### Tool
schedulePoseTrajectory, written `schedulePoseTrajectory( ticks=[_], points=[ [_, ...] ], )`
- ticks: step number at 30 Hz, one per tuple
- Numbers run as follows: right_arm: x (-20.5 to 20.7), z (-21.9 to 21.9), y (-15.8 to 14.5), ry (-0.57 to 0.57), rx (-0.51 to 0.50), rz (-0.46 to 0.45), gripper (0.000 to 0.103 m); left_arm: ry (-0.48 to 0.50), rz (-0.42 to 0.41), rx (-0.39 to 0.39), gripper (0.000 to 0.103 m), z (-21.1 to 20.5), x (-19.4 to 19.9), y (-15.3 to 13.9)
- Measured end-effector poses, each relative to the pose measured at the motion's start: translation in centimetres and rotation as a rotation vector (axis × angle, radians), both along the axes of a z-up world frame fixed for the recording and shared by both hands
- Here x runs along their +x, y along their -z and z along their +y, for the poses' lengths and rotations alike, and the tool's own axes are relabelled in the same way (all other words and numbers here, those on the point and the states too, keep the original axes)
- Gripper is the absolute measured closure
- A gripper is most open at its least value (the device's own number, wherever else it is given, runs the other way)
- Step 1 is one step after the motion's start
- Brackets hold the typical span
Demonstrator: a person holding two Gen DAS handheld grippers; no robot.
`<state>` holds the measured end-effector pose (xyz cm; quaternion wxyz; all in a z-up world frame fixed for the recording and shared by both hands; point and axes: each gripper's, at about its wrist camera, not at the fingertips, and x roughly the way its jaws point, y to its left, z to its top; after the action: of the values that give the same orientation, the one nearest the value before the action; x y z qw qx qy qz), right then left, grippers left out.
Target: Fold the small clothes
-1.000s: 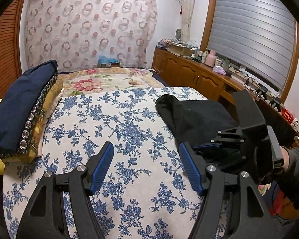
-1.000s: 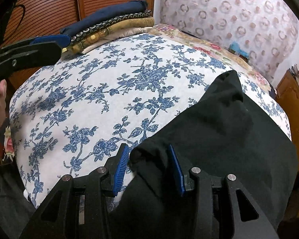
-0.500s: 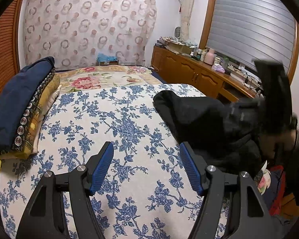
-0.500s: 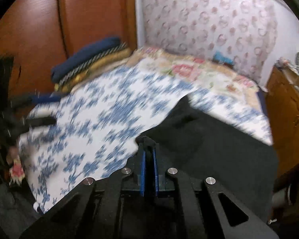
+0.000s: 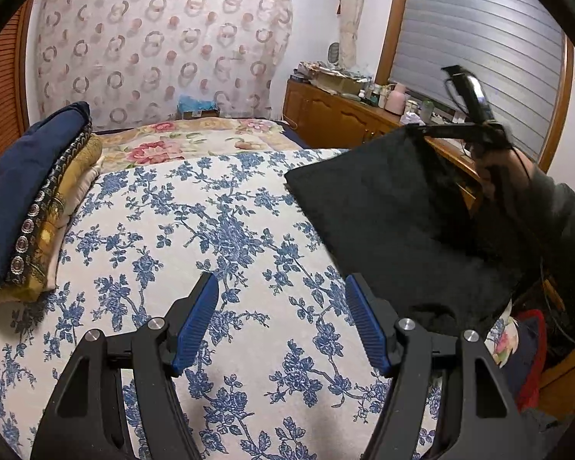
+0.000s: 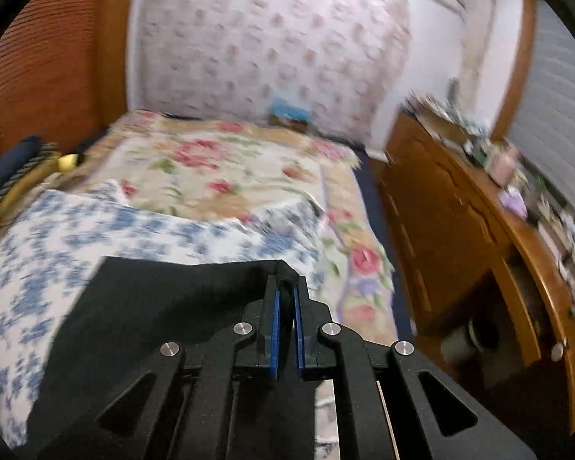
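**Lift under way: right tongs hold a corner of the black cloth**

Right gripper [image 6: 285, 299]: jaws pinched tight on one corner of the black cloth [image 6: 165, 306]. Seen from the left wrist, that corner is raised off the bed [image 5: 218, 237], with the cloth [image 5: 395, 222] hanging from it as a taut, slanted sheet over the bed's right side; its lower end looks bunched near the bed edge. Right-wrist view is blurred, so detail there is poor.

Left gripper [image 5: 281, 322]: jaws wide, nothing between them, hovering over bare floral bedspread, well apart from the cloth.

Folded stack [image 5: 27, 207] sits at the bed's left edge, clear of the work.

Step, as I read it: picking up and spreading the garment, before any fold.

Next move likely calls for the left tongs to take a second corner, probably the free upper one, so the cloth can be stretched and laid flat. Risk: a single-corner hold lets the cloth swing or twist.
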<state>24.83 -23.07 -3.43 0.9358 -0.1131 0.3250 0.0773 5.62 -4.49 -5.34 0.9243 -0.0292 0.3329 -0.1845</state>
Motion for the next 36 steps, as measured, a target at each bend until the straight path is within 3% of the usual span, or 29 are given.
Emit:
schedulePoseTrajectory(
  ticks=[5, 7, 9, 11, 19, 36],
  points=[
    [1.4, 0.3, 2.0, 0.045, 0.0, 0.061, 0.09, 0.018, 0.017, 0.002, 0.033, -0.5, 0.8, 0.3],
    [1.4, 0.4, 2.5, 0.044, 0.003, 0.07, 0.08, 0.034, 0.028, 0.001, 0.033, -0.9, 1.5, 0.3],
    [1.8, 0.2, 2.5, 0.037, 0.024, 0.081, 0.064, 0.053, 0.038, 0.002, 0.033, -1.4, 2.5, 0.3],
    [2.1, -0.5, 2.7, 0.02, 0.046, 0.097, 0.061, 0.072, 0.046, 0.008, 0.033, -2.1, 3.4, 0.0],
    [4.2, -4.8, 4.6, 0.014, 0.127, 0.198, 0.06, 0.126, 0.068, 0.052, 0.033, -5.6, 8.0, -0.3],
    [5.8, -7.6, 6.1, -0.033, 0.243, 0.229, 0.06, 0.133, 0.165, 0.078, 0.033, -9.5, 17.2, 1.0]
  ],
)
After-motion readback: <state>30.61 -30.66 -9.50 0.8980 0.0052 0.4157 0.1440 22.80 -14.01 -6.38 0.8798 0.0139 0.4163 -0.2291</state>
